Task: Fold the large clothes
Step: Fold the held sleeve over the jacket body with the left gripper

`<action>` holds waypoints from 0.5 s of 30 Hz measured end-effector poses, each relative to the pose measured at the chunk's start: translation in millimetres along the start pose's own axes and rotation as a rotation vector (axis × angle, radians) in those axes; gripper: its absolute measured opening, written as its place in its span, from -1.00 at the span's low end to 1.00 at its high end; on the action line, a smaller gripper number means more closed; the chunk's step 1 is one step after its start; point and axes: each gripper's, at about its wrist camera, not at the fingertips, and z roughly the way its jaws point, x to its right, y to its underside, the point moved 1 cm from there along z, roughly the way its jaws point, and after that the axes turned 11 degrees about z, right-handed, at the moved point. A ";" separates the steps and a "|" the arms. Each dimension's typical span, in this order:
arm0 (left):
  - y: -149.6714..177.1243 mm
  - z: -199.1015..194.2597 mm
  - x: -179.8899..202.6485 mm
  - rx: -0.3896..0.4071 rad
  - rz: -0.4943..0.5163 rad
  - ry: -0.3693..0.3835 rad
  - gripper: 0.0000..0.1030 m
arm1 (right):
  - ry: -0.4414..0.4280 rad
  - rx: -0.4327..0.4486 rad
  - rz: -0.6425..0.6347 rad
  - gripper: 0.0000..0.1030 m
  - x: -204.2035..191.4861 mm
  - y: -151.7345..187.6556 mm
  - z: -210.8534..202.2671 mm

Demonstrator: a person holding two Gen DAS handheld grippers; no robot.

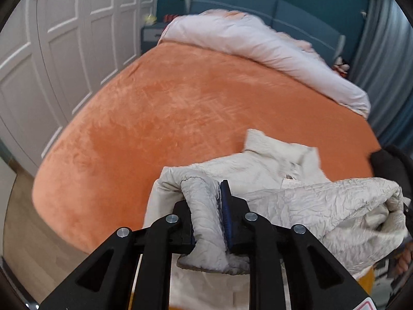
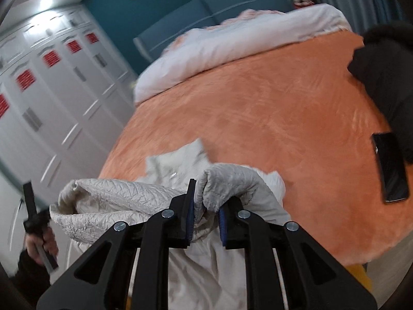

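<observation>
Both grippers [image 1: 206, 214] [image 2: 205, 214] clamp jacket [image 1: 296, 196] above bed [image 1: 180, 103].

Left gripper [image 1: 209, 215] and right gripper [image 2: 205, 218] both clamped on fabric.

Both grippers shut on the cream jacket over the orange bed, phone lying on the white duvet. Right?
Not quite. The phone lies on the orange bed cover, not the white duvet; the right wrist view shows it. The left gripper and right gripper are both shut on the cream jacket.
</observation>
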 end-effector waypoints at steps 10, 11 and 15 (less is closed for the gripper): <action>12.0 97.1 -44.6 0.001 -0.232 0.174 -0.51 | -0.085 0.073 0.290 -0.25 51.6 -5.8 55.5; 13.9 93.9 -45.1 0.011 -0.239 0.196 -0.50 | -0.101 0.088 0.317 -0.07 58.1 -4.5 52.1; 21.9 49.1 -72.0 0.093 -0.263 0.339 -0.34 | -0.064 0.141 0.351 0.15 85.2 2.4 29.9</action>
